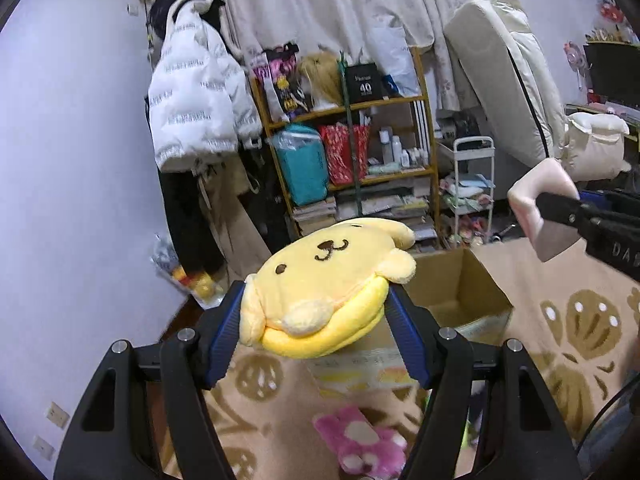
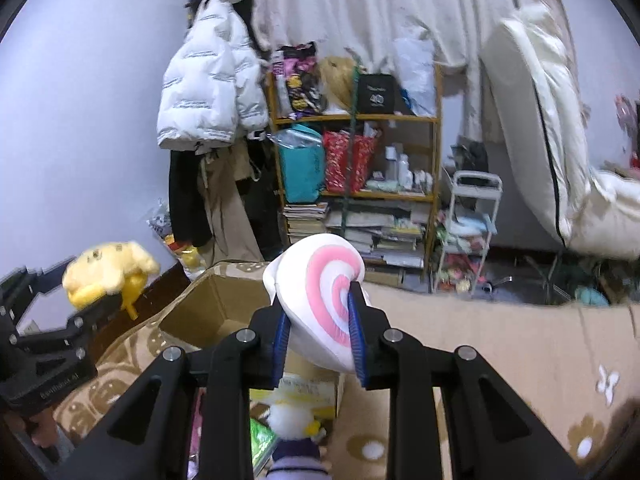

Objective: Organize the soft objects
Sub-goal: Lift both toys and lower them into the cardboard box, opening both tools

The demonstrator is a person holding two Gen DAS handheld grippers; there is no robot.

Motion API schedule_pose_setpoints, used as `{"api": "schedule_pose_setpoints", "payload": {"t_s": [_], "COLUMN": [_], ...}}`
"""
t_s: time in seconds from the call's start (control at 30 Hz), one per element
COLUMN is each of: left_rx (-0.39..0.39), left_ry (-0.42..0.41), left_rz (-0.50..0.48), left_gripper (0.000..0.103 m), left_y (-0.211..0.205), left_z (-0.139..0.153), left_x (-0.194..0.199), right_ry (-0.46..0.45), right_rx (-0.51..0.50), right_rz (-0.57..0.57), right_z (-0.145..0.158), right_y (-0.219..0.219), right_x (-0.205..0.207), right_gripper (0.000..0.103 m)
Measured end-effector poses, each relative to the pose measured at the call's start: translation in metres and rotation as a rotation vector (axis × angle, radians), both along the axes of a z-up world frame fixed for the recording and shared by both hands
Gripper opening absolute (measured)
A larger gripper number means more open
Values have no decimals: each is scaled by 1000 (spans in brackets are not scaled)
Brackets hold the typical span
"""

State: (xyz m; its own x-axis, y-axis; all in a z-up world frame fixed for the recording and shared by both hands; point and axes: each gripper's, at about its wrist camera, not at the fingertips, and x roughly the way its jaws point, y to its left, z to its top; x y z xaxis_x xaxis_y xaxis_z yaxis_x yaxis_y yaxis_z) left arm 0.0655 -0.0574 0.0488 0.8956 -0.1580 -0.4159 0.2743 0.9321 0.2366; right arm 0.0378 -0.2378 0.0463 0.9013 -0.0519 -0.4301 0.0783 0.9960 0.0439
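My left gripper is shut on a yellow dog-face plush and holds it in the air above the near side of an open cardboard box. My right gripper is shut on a white plush with pink rings and holds it above the same box. In the right wrist view the left gripper with the yellow plush is at the left. In the left wrist view the right gripper's plush is at the right.
A pink plush lies on the patterned beige rug below the left gripper. A white-and-purple plush lies in front of the box. A cluttered shelf, a hanging white jacket and a white cart stand behind.
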Motion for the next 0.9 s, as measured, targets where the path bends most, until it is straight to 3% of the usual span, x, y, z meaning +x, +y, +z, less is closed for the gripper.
{"api": "schedule_pose_setpoints", "payload": {"t_s": [0.2, 0.33, 0.67, 0.9], "left_rx": [11, -2, -51, -45], "left_ry": [-50, -35, 77, 134], "left_rz": [20, 22, 19, -4], "left_gripper": [68, 69, 69, 69], "left_y": [-2, -3, 0, -8], "left_z": [16, 14, -30, -50], "left_x": [25, 42, 75, 91], "right_ry": [-35, -38, 44, 99], "right_rx": [-16, -20, -25, 46], "right_rz": [45, 62, 52, 68], "right_z": [9, 7, -42, -69], "right_y": [19, 30, 28, 19], "right_x": [26, 42, 67, 82], "right_gripper": [28, 29, 31, 32]}}
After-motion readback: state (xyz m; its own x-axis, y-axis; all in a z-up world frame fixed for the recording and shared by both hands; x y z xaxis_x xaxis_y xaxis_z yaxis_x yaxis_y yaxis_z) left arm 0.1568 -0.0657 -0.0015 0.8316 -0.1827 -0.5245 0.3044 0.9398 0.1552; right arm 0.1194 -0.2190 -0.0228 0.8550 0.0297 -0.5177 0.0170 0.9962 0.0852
